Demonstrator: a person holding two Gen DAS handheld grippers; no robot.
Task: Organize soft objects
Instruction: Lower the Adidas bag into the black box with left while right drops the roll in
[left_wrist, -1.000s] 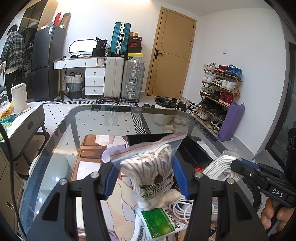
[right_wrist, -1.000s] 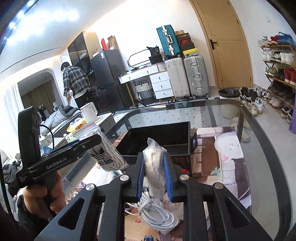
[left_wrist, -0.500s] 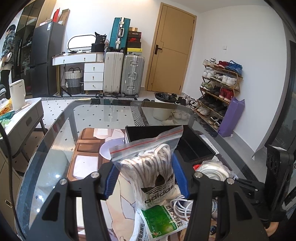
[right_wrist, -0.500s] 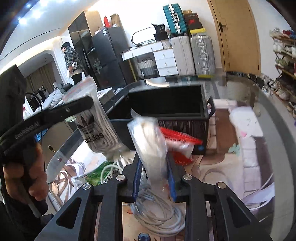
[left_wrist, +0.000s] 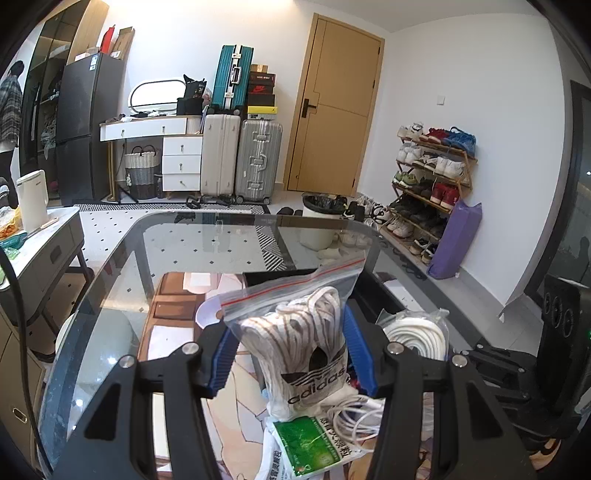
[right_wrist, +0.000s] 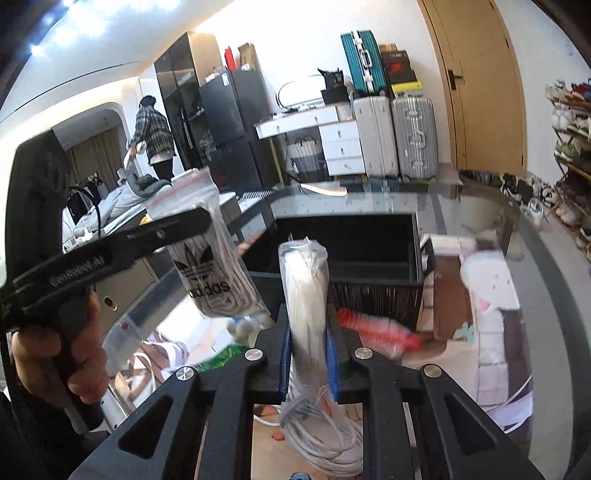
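— What is lying under the claws, and what is standing around the room?

— A glass table is stretching ahead of both claws, with a cartoon-print mat showing beneath it. Past its far edge, suitcases are standing by a wooden door, and a shoe rack is lining the wall off to the right.

— What is the left gripper doing?

— It is pinching a zip bag of laces between its blue pads. The bag is standing upright, long axis vertical, its red seal pointing up and tilting slightly rightward.

— And the right gripper?

— It is clamping a bag of white cord, narrow and upright, its twisted top pointing up. Directly beyond it, a black basket is sitting on the table. A loose white cable coil is lying below the pads.
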